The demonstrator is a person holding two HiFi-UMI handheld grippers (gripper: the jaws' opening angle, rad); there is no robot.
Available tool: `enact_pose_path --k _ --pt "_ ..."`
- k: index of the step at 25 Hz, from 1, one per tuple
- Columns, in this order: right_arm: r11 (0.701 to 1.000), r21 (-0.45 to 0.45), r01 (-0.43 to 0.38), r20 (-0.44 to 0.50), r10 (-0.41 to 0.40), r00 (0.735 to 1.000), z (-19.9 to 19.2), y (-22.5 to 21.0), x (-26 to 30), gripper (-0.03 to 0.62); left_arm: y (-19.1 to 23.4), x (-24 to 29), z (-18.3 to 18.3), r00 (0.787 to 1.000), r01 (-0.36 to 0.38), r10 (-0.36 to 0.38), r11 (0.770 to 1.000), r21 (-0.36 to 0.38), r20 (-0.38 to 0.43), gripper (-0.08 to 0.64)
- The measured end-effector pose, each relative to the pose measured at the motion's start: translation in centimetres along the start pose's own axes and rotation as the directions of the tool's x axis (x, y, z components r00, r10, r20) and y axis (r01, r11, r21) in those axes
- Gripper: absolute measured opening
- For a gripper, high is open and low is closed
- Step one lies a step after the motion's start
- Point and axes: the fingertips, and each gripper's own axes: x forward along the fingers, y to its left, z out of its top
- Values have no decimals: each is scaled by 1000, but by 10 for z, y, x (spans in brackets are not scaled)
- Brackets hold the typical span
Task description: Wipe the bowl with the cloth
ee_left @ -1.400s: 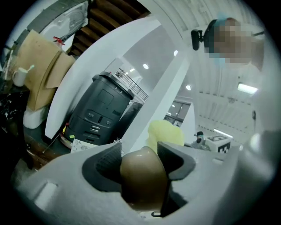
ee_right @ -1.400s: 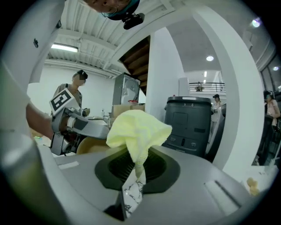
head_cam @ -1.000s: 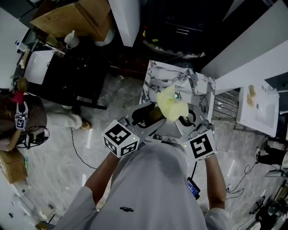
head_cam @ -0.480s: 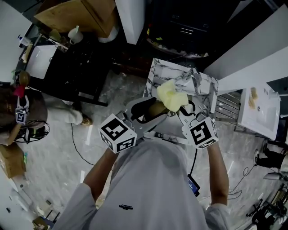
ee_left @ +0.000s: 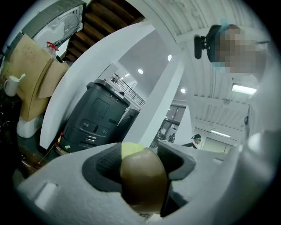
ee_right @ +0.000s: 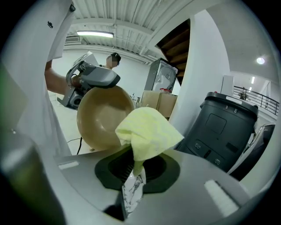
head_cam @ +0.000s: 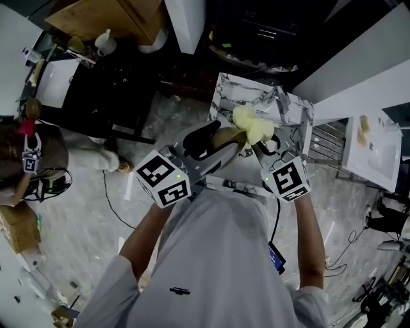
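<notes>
A tan bowl (head_cam: 222, 137) is held in the air, tilted on its side, with my left gripper (head_cam: 218, 146) shut on its rim. In the left gripper view the bowl's rim (ee_left: 143, 178) fills the gap between the jaws, and a bit of yellow cloth (ee_left: 130, 149) peeks from behind it. My right gripper (head_cam: 261, 146) is shut on the yellow cloth (head_cam: 252, 126), which bunches right next to the bowl's edge. The right gripper view shows the cloth (ee_right: 147, 131) standing up from my right gripper (ee_right: 135, 166), just in front of the bowl's hollow (ee_right: 102, 116).
A small marble-patterned table (head_cam: 289, 107) stands below the grippers. A dark cabinet (head_cam: 256, 32) is beyond it, a white counter (head_cam: 375, 150) to the right. Another person (head_cam: 32, 160) sits at the far left, and a cardboard box (head_cam: 109, 19) lies at the upper left.
Both grippers have drifted slightly forward together. The cloth has gone from a loose spread to a tighter bunch against the bowl's edge.
</notes>
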Motion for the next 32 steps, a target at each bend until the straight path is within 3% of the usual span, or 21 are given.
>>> enact_pose_path --k 4,13,21,25,32 --pt "998 68 1 5 -1 1000 -6 6 1 37 3 -1 11 998 0 3 998 -57 55 261" --pt "989 146 4 10 -6 1000 -15 15 1 37 13 1 31 987 -8 26 994 -113 161 259" --pt "982 184 -43 36 37 999 -6 43 9 37 28 3 42 970 -58 84 991 -119 230 258" --pt "984 159 -74 27 71 997 1 59 6 37 31 2 41 964 -71 101 989 -127 244 256" --pt "978 192 -88 105 68 992 21 81 1 38 32 3 41 960 -82 109 990 -114 259 255"
